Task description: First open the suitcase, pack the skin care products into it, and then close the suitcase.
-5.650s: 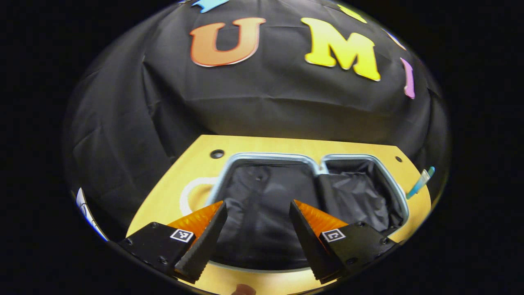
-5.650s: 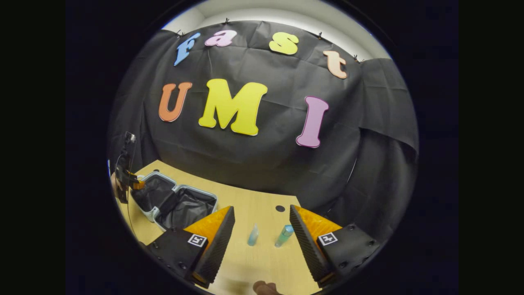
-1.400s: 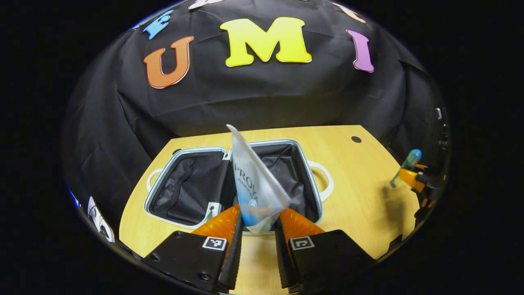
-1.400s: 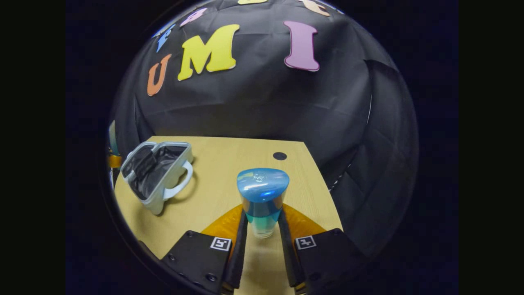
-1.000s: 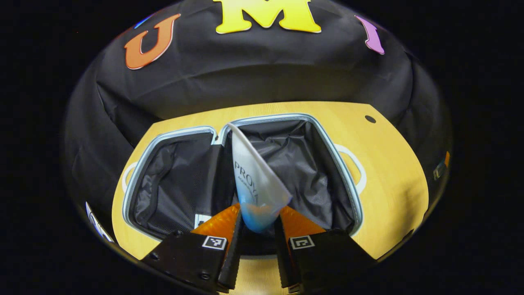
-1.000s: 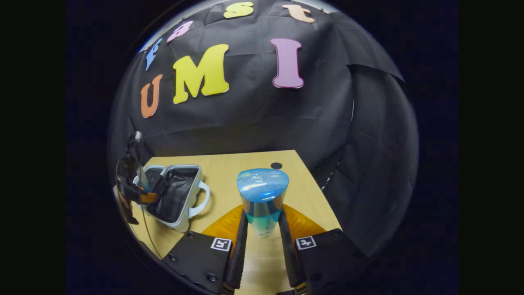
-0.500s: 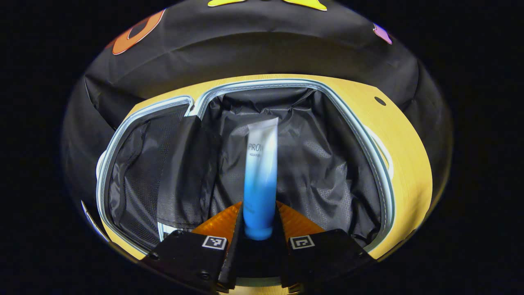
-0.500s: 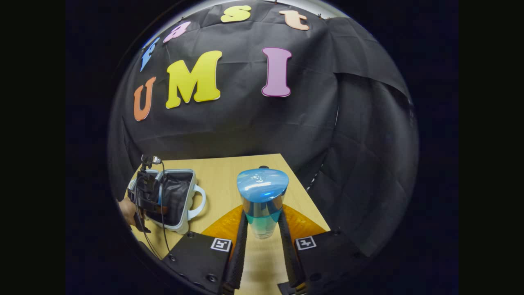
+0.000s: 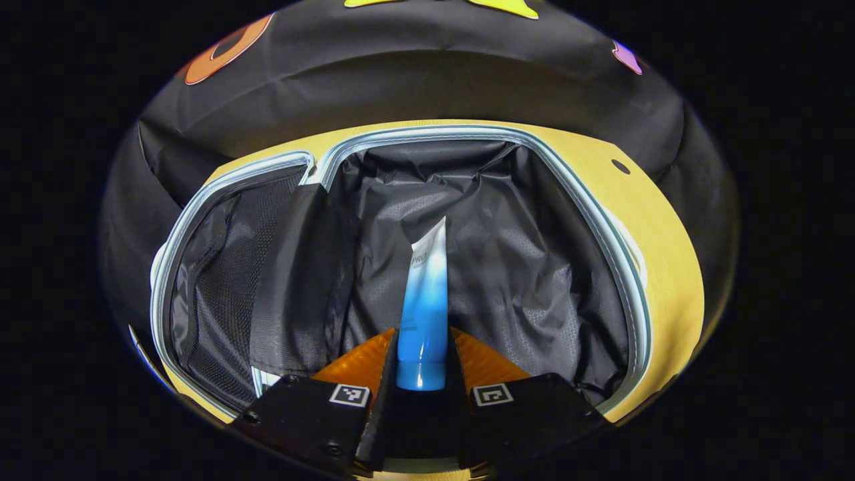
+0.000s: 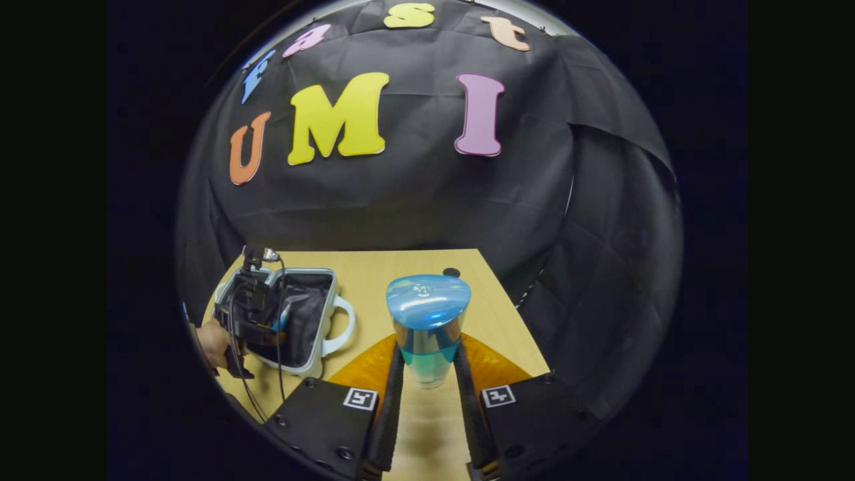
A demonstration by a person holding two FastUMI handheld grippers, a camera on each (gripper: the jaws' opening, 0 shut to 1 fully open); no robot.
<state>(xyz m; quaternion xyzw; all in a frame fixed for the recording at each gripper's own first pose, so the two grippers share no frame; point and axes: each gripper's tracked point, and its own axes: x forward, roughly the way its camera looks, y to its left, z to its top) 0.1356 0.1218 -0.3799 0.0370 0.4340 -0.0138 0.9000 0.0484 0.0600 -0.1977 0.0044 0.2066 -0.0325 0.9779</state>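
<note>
Since half a second ago the tube [image 9: 426, 294] has turned in the left gripper [image 9: 422, 364], so its flat crimped end now shows edge-on rather than broadside, and it reaches lower toward the lining of the suitcase [image 9: 604, 234]. That gripper's jaws are narrow, both pressing on the tube near its cap end. In the right gripper view the left gripper [image 10: 257, 314] sits over the open suitcase [image 10: 320, 337] with a hand [image 10: 214, 342] behind it.

Packing is the step in hand: the case lies open on the counter [image 9: 668, 247], and the tube hangs over its right-hand half, seemingly not yet released. The next move, I judge, is to lower a little more and part the jaws so the tube drops flat onto the lining, then clear out for the second item.

The right gripper [image 10: 427, 394] holds the bottle [image 10: 427, 327] above the counter [image 10: 401, 267], well apart from the case, jaws narrow and clamped on its lower body.

The tube is soft plastic, tapering from a round cap to a thin flat seal, fading from white to blue. The bottle looks rigid and clear with tinted liquid, topped by a glossy, rounded blue cap wider than its body. The case has a pale hard rim, crinkled dark fabric lining, and mesh in the other half.
</note>
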